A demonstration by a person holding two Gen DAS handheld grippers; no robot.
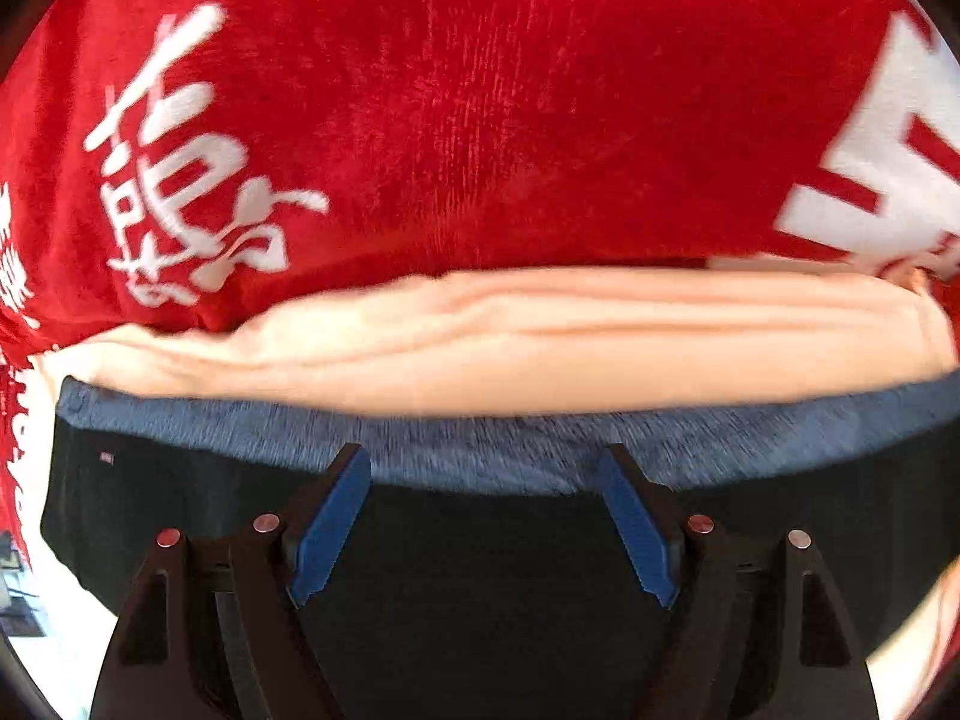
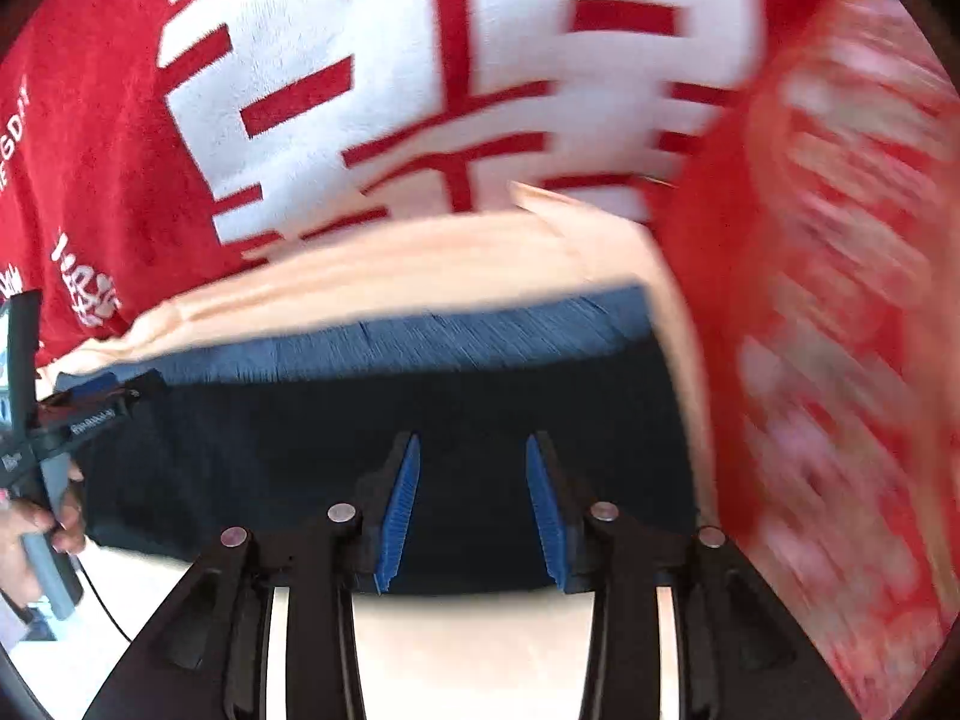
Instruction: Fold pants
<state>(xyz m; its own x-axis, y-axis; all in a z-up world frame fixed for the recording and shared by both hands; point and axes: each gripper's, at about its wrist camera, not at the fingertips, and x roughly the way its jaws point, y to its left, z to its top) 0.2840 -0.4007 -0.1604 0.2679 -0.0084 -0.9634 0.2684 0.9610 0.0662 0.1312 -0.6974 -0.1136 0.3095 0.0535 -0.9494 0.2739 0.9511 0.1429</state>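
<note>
The dark pants (image 1: pixel 180 480) lie flat, with a lighter blue band (image 1: pixel 240 420) along their far edge. In the right wrist view the pants (image 2: pixel 300 438) end in a corner at the far right. My left gripper (image 1: pixel 483 462) points down over the pants near the blue band, its blue pads wide apart with nothing pinched. My right gripper (image 2: pixel 473 441) hangs over the near edge of the pants, jaws partly apart, pads not pressing on cloth. The left gripper (image 2: pixel 102 390) also shows at the left edge of the right wrist view, held by a hand (image 2: pixel 36 516).
A peach cloth (image 1: pixel 480 348) lies under the pants and sticks out beyond their far edge (image 2: pixel 390 264). Beneath everything is a red blanket (image 1: pixel 480 120) with large white characters (image 2: pixel 360 90). A pale surface (image 2: pixel 468 648) shows at the near side.
</note>
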